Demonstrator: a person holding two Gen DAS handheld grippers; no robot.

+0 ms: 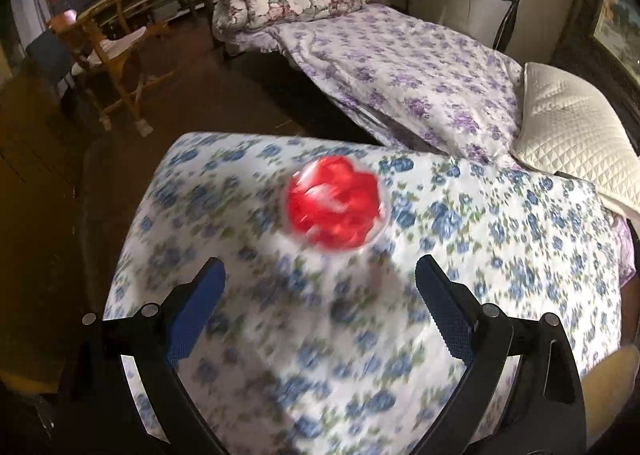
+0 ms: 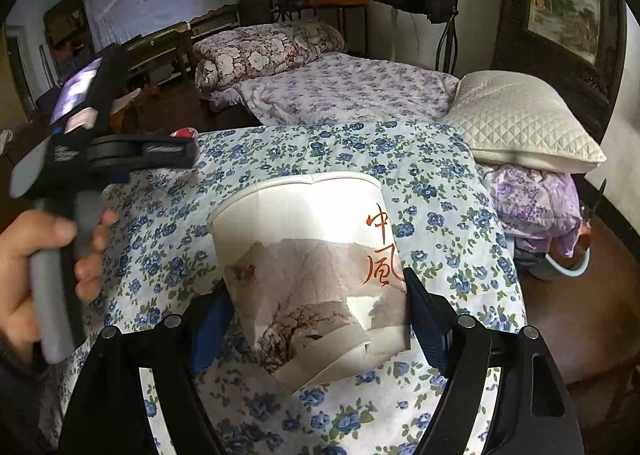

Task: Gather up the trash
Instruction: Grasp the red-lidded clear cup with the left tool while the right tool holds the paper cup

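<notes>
The right hand-held gripper (image 2: 316,315) grips a crumpled white paper cup printed with a grey landscape and red characters (image 2: 312,267). Its blue pads (image 2: 426,319) press on the cup's sides near the base, with the jaws standing wide because the cup is wide. The cup's mouth tilts away toward 12 o'clock, and its wall is dented and folded near the bottom. Beneath it lies a white quilt with small blue flowers (image 2: 440,215).

The left hand-held gripper (image 1: 320,279) stands open and empty, its blue-padded fingers (image 1: 200,303) well apart over the same blue-flowered quilt (image 1: 500,235). Just beyond the fingertips, at 12 o'clock from that gripper, a crumpled red plastic wrapper with white marks (image 1: 336,203) lies on the quilt, blurred and apart from both pads. In the right wrist view this left gripper (image 2: 188,151) appears at 10 o'clock from the cup, held by a hand (image 2: 40,267) around a grey handle, with a sliver of the red wrapper (image 2: 185,132) showing past its tip.

Farther out, at 12 o'clock, a bed covered by a purple-flowered sheet (image 2: 352,91) carries a folded pink-and-white floral duvet (image 2: 264,51). At 2 o'clock sits a cream quilted pillow (image 2: 520,119). A wooden folding chair (image 1: 116,55) stands on the dark floor at 10 o'clock in the left wrist view.
</notes>
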